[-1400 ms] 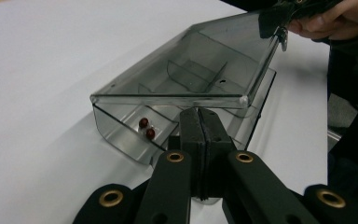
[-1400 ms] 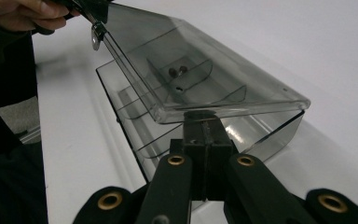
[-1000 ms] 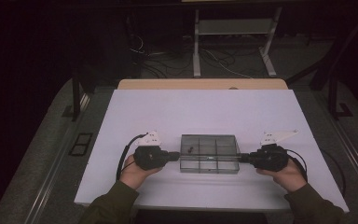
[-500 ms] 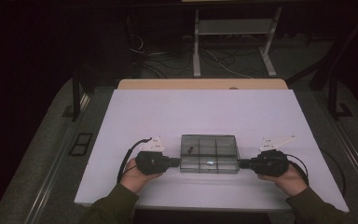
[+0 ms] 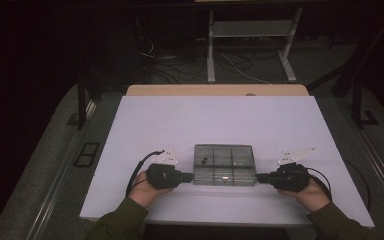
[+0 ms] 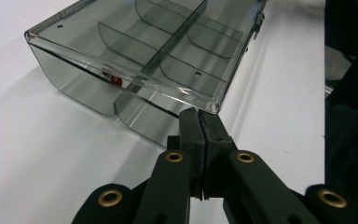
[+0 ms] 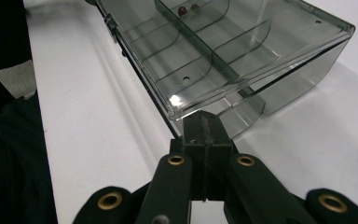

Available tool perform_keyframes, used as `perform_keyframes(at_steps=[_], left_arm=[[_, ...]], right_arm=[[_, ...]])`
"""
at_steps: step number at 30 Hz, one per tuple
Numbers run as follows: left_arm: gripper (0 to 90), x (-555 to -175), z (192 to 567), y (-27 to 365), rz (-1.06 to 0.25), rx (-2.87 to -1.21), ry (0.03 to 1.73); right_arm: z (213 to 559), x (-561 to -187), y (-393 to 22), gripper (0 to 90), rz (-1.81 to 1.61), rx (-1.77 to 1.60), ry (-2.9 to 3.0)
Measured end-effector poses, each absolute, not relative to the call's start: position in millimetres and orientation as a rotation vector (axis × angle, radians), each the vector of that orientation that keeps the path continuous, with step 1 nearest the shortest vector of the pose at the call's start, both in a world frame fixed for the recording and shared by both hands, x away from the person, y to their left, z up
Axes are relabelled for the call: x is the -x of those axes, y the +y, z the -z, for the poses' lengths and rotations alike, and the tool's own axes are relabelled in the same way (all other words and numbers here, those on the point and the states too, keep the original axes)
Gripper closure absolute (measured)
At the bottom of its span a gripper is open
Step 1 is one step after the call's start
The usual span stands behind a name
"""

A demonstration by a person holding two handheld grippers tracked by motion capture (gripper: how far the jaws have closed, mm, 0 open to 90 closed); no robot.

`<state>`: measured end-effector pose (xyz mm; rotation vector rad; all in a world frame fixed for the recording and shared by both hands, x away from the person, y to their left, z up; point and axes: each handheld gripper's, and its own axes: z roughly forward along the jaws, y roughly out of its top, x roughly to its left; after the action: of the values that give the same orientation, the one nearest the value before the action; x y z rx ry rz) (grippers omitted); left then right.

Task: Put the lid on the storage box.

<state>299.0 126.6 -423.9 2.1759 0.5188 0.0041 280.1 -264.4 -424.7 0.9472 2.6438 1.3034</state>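
A smoky clear plastic compartment box [image 5: 225, 164] lies with its lid down on the white table [image 5: 205, 120], near the front edge. My left gripper [image 5: 190, 176] is shut, its tips against the box's left end by the near corner. In the left gripper view the shut gripper [image 6: 199, 116] meets the lid's corner on the box [image 6: 158, 46], and a small red piece [image 6: 115, 80] lies inside. My right gripper [image 5: 259, 177] is shut at the box's right end. In the right gripper view the gripper [image 7: 205, 119] sits under the lid corner of the box [image 7: 223, 42], with two small dark beads [image 7: 186, 8] in a far compartment.
A wooden board [image 5: 215, 90] edges the table's far side. Behind it a metal stand [image 5: 250, 45] and loose cables [image 5: 180, 70] sit on the dark floor. Dark rails run along both sides of the table. White tabletop stretches beyond the box.
Both hands and their grippers have slid slightly toward the table's front edge along the box's ends. The box has stayed where it was.
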Motion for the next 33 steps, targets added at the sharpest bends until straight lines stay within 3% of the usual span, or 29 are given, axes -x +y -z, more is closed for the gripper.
perform_keyframes(at_steps=[17, 28, 32, 33], left_arm=[[83.7, -302.2, 426.4, 129.4, -0.024, -2.205, 0.536], [67.9, -306.9, 425.7, 138.9, -0.058, -2.193, 0.597], [59.8, -308.4, 426.1, 140.2, -0.07, -2.195, 0.606], [53.9, -308.6, 426.4, 140.1, -0.076, -2.192, 0.612]], right_arm=[[427.3, -282.1, -267.4, 86.2, -1.274, -0.954, 2.643], [429.4, -286.9, -276.2, 66.7, -1.26, -1.014, 2.547], [430.5, -288.3, -278.0, 54.7, -1.262, -1.042, 2.51], [431.7, -289.4, -278.7, 48.4, -1.258, -1.056, 2.494]])
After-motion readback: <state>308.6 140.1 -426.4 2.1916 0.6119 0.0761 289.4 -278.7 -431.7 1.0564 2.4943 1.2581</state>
